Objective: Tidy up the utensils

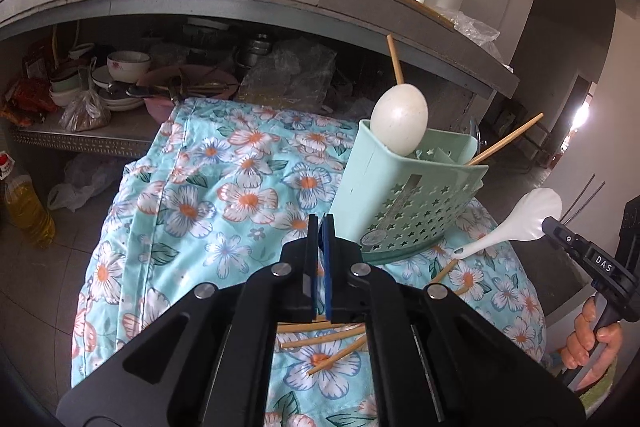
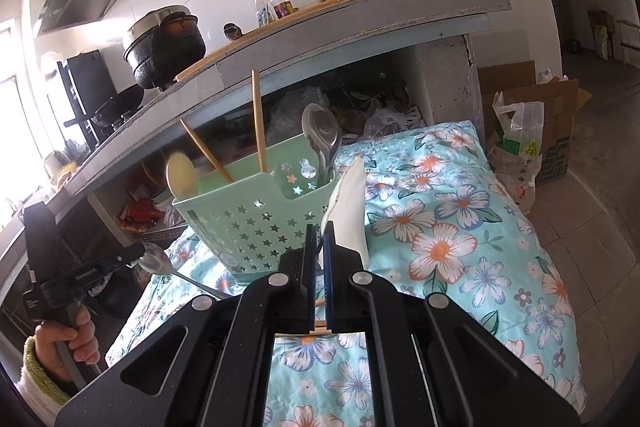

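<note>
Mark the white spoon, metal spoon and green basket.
white spoon (image 1: 536, 213), left wrist view, on its bowl
metal spoon (image 2: 158, 261), right wrist view, on its bowl
green basket (image 2: 248, 223), right wrist view, on its front wall

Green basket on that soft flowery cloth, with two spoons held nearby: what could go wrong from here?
The green basket stands on soft floral cloth, so pushing a spoon in could tip it. The right hand-held gripper pinches the white spoon only by its bowl's edge; it might slip. Loose chopsticks on the cloth could get knocked off.
</note>
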